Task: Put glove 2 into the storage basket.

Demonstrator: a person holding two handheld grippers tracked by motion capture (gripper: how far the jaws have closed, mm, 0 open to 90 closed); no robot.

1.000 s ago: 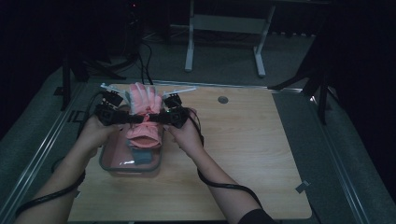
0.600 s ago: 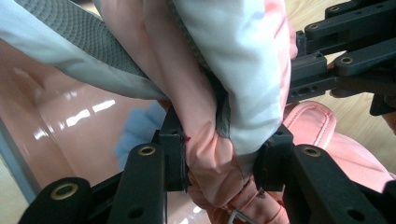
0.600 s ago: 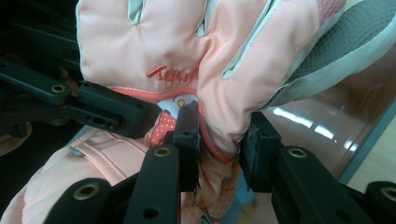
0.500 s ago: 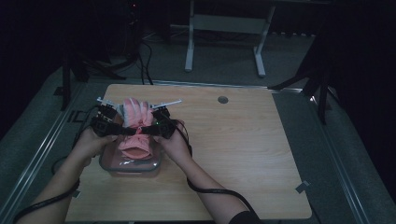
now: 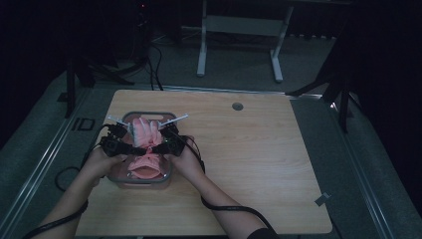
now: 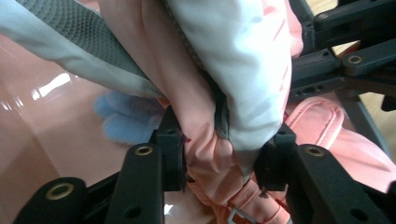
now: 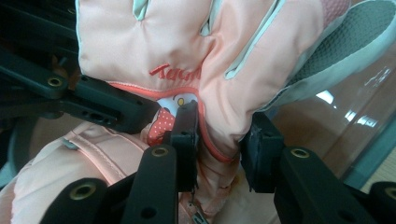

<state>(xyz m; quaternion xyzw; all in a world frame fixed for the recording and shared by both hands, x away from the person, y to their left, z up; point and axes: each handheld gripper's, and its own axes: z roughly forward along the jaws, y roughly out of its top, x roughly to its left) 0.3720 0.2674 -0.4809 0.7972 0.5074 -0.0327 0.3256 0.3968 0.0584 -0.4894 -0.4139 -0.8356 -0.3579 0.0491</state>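
At lower left of the high view, both grippers, left (image 5: 130,147) and right (image 5: 158,147), grip the pink glove (image 5: 147,133) at its wrist from either side, its long axis running up-frame over the clear bin (image 5: 142,182) beneath it.

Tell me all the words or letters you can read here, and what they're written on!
"Taun": red stitched script on the pink glove; the word goes on behind a fold, so the rest is hidden.
"ID": pale letters on the grey floor mat left of the table.
The small cartoon patch on the glove shows a picture, no readable words.
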